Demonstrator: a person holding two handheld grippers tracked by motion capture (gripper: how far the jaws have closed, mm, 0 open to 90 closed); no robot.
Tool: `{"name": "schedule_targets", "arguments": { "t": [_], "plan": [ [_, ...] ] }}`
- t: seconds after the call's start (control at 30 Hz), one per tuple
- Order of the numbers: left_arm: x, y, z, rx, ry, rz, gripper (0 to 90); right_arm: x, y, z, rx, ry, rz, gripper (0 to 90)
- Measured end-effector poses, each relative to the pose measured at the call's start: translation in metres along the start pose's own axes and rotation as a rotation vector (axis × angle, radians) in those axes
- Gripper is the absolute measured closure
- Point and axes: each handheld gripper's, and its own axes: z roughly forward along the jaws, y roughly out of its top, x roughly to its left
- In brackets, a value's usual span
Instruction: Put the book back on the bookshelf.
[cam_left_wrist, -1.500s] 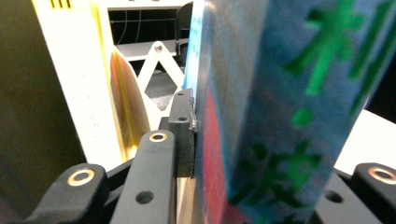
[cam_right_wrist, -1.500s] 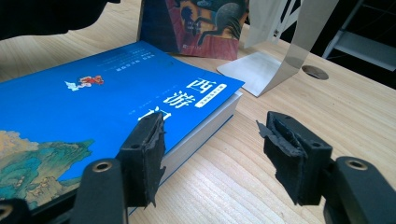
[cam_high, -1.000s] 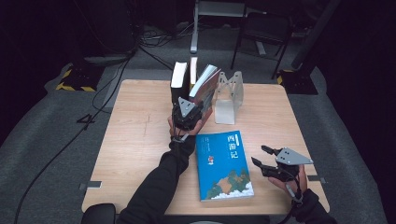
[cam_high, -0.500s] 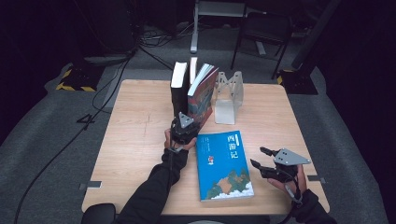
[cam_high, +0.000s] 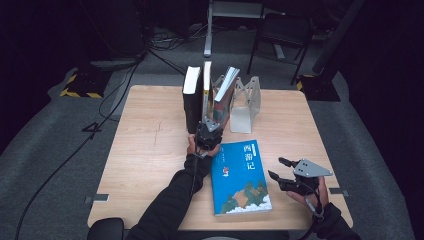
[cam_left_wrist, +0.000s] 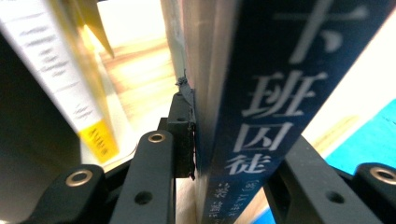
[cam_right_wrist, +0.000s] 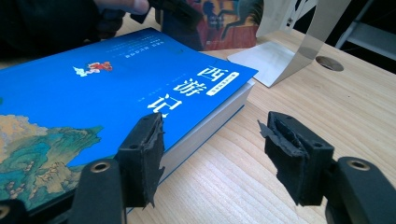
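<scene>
The right gripper (cam_high: 280, 169) hovered low over the near right part of the wooden table (cam_high: 145, 150), its jaws spread apart with nothing between them. In the right gripper view, its padded jaws stood just beside the near edge of the blue book (cam_right_wrist: 116, 88), which lay flat, cover up, in the near middle of the table. Beyond that book, the left gripper (cam_high: 207, 131) was clamped on the spine of the dark blue book (cam_left_wrist: 261, 102). That book leaned at a tilt toward the metal bookend (cam_high: 245, 107) at the far middle of the table. To its left stood a thin white book (cam_high: 206, 87) and a thick black book (cam_high: 191, 95), both upright.
</scene>
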Motion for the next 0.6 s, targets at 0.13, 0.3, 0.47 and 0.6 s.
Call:
{"name": "schedule_targets", "arguments": {
  "t": [0.13,0.3,0.47,0.6],
  "plan": [
    [-0.004,0.006,0.008,0.0,0.003,0.022,71.5,0.0,0.0,0.0,-0.002,0.003,-0.002,37.6],
    [0.0,0.01,0.016,-0.01,0.007,0.001,71.3,-0.001,-0.001,0.0,0.002,0.002,-0.002,37.6],
    [0.007,0.014,0.02,-0.011,0.03,0.001,69.5,-0.002,-0.001,-0.001,-0.003,-0.022,0.0,37.5],
    [0.007,0.014,0.017,-0.031,0.03,0.003,64.9,-0.004,-0.002,-0.001,-0.003,-0.027,0.014,37.4]
  ]
}}
